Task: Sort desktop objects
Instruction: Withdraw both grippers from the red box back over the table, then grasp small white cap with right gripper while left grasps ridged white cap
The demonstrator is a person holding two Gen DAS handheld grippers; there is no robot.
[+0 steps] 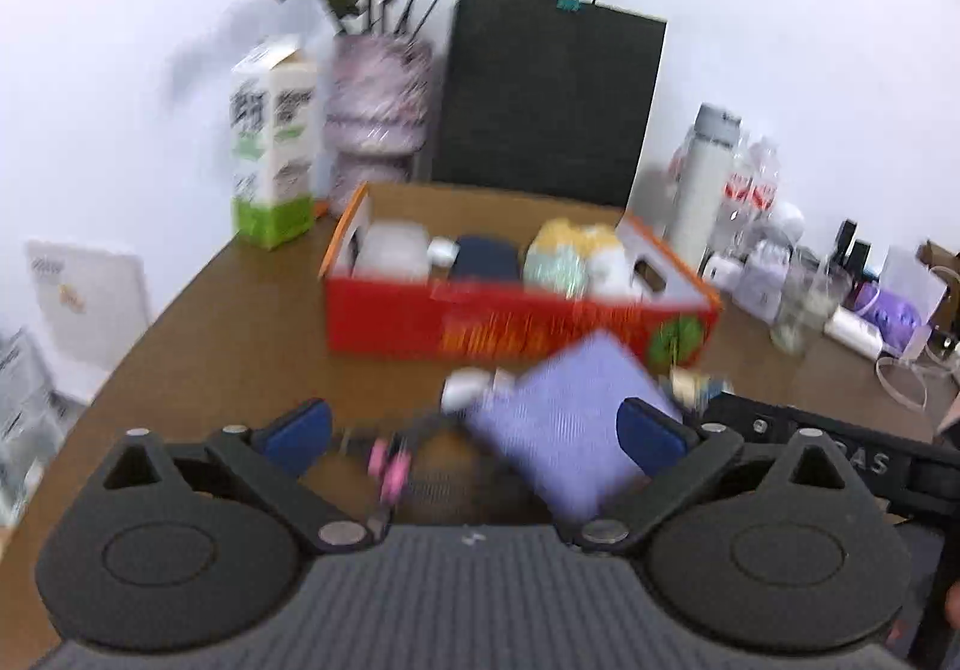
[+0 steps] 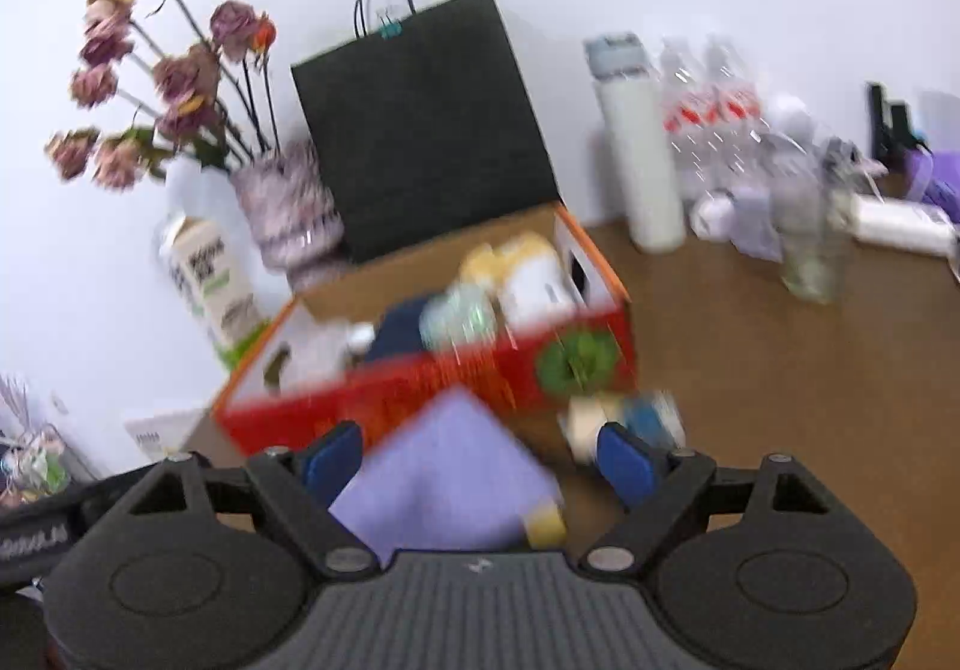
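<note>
Left wrist view: left claw (image 1: 474, 433) spread wide, empty; right claw (image 2: 480, 457) released too. Purple pouch (image 1: 561, 418) lies on counter (image 1: 240, 328) before red box (image 1: 516, 328) — approach slowly, centre pads on pouch edges, then lift over wall.

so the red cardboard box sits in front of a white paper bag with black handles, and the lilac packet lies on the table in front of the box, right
Not quite: the paper bag is black, not white, as the right wrist view shows. The rest holds: it has black handles and stands behind the red cardboard box, and the lilac packet lies on the brown table in front of the box.
</note>
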